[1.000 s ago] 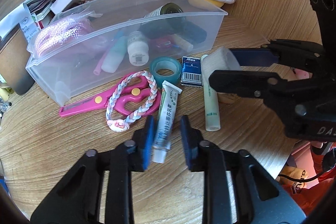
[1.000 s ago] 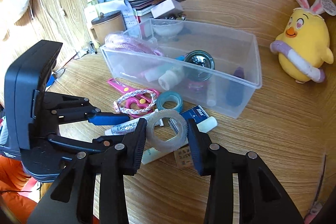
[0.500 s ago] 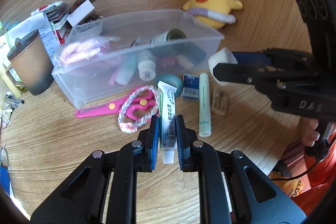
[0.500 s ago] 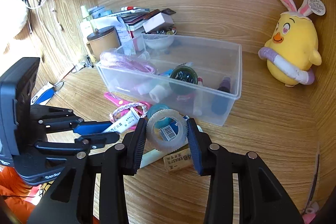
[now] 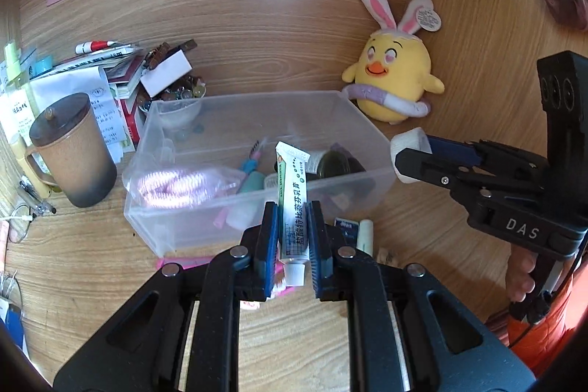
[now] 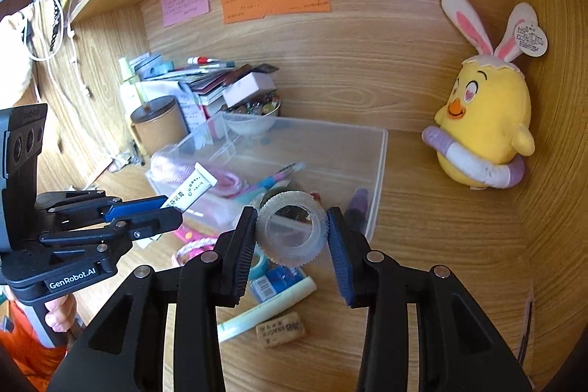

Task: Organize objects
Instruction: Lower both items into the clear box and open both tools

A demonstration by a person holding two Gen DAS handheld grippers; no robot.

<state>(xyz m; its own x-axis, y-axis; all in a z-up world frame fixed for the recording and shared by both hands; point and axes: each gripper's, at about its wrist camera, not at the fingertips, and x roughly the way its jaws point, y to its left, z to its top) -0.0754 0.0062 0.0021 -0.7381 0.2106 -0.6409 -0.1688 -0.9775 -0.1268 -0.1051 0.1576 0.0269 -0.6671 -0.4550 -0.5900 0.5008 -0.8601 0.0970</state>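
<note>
The ointment tube is clamped upright in the left gripper, ahead of which the clear storage bin is seen. The translucent tape roll is clamped in the right gripper, above a glue stick and eraser.

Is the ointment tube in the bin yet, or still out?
Out: the tube is clamped in the left gripper, held in front of the bin.
</note>
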